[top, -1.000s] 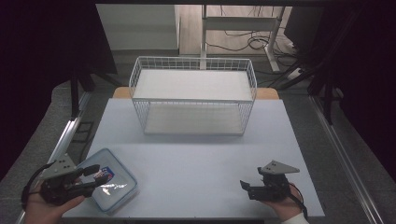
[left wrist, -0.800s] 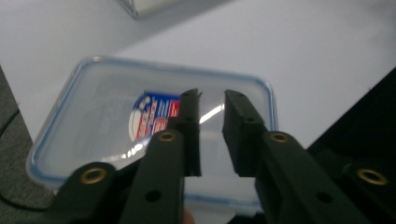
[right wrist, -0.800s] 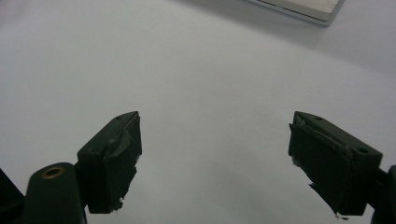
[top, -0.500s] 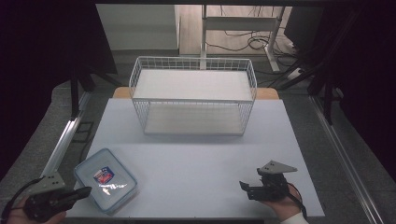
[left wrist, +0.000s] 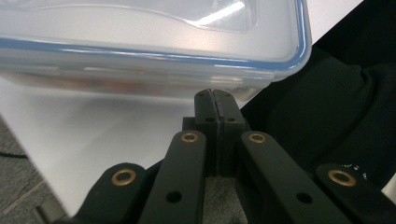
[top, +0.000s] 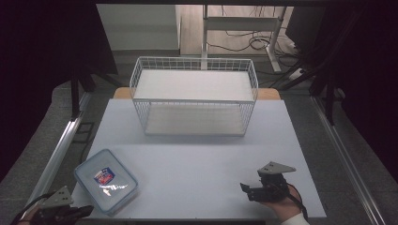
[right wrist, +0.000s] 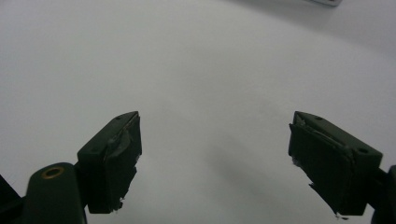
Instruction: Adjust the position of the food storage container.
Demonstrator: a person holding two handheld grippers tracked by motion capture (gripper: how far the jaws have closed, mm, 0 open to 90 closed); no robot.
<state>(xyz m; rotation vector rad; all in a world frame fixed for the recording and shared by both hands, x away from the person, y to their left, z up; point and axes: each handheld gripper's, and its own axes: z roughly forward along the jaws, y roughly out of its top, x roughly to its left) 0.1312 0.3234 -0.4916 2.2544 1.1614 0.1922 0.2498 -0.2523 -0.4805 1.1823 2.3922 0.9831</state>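
Since a second ago, left tool [top: 77, 213] has drawn back off the clear rectangular plastic container with blue-rimmed lid [top: 106, 180] to the table's [top: 197, 164] near-left corner; jaws now pressed together, container just ahead, untouched. Right tool [top: 248, 191] unmoved, jaws apart over bare table. Count: one container, one white wire basket [top: 195, 96] well beyond both tools. Lid label unreadable.

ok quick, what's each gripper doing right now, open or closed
Left gripper: closed, holding nothing, beside the plastic container.
Right gripper: open, empty, over the table.
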